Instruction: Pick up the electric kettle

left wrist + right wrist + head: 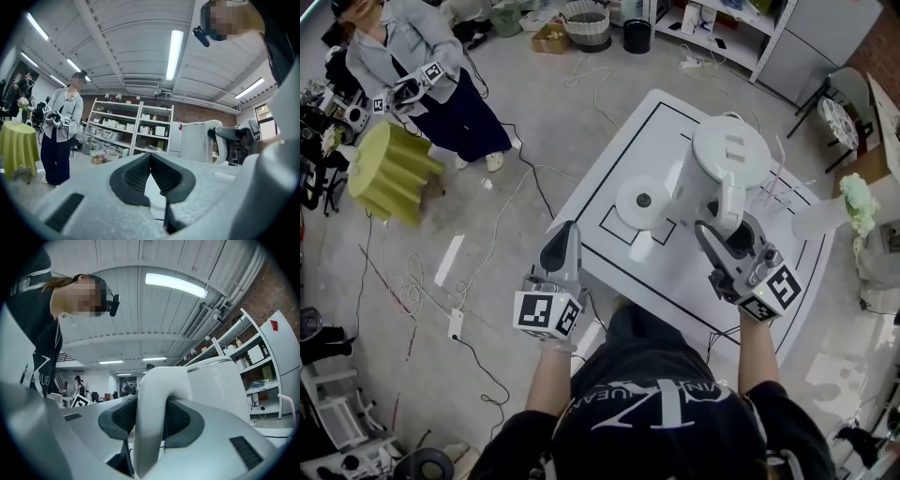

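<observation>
A white electric kettle (pixel 727 155) hangs just above the white table (pixel 628 150), to the right of its round base (pixel 642 200). My right gripper (pixel 724 234) is shut on the kettle's curved handle (pixel 729 208). In the right gripper view the handle (pixel 152 418) fills the gap between the dark pads, with the kettle body (pixel 220 385) beyond. My left gripper (pixel 562 246) hovers at the table's near-left edge, shut and empty. In the left gripper view its tips (pixel 151 159) meet, and the kettle (pixel 197 143) shows far to the right.
Another person (pixel 412 56) holding grippers stands at the far left beside a yellow-green draped stand (pixel 389 169). Cables and a power strip (pixel 456 323) lie on the floor left of the table. Flowers (pixel 861 202) stand at the right, and shelving (pixel 136 126) lines the back wall.
</observation>
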Motion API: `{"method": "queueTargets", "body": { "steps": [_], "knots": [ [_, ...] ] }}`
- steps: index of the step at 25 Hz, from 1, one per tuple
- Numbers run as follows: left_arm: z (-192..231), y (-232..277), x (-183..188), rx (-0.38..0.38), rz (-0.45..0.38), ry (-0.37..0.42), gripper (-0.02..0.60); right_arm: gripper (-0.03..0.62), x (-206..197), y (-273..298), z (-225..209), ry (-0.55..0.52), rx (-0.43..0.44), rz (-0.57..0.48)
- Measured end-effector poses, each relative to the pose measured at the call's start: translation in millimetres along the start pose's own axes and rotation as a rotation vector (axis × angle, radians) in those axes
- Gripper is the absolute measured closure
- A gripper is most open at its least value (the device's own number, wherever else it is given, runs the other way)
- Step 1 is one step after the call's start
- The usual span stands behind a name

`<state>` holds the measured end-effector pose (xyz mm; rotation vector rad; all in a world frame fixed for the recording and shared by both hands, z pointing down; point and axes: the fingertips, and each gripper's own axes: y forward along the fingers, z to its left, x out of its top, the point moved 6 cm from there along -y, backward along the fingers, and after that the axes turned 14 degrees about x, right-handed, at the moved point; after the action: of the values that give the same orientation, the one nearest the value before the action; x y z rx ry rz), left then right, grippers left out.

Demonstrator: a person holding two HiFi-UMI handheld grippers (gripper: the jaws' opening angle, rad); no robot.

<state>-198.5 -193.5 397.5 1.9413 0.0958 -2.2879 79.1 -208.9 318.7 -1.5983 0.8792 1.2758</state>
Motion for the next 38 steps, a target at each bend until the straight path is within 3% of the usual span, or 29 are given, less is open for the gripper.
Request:
{"method": "queueTargets", "body": {
  "steps": [5, 14, 25, 38],
  "knots": [
    [-4.8, -1.2, 2.7, -0.009, -0.010, 0.006, 0.571, 0.444, -3.9, -17.6, -1.1, -0.035, -0.036, 0.029],
    [-14.2, 0.6, 14.3, -0.001, -0.025, 0.020, 0.571, 0.444, 11.9, -33.1, -2.8, -0.022, -0.058, -0.011],
    [-6.2, 0.9, 27.6, 0.017, -0.050, 0.022, 0.571, 0.444, 22.3, -31.9, -1.3, -0.016, -0.073, -0.056],
    [-4.1, 2.7, 34.2, 0.009, -0.073, 0.017, 0.571, 0.444, 20.7, -35.1, -0.8, -0.040, -0.091, -0.036]
  ]
}}
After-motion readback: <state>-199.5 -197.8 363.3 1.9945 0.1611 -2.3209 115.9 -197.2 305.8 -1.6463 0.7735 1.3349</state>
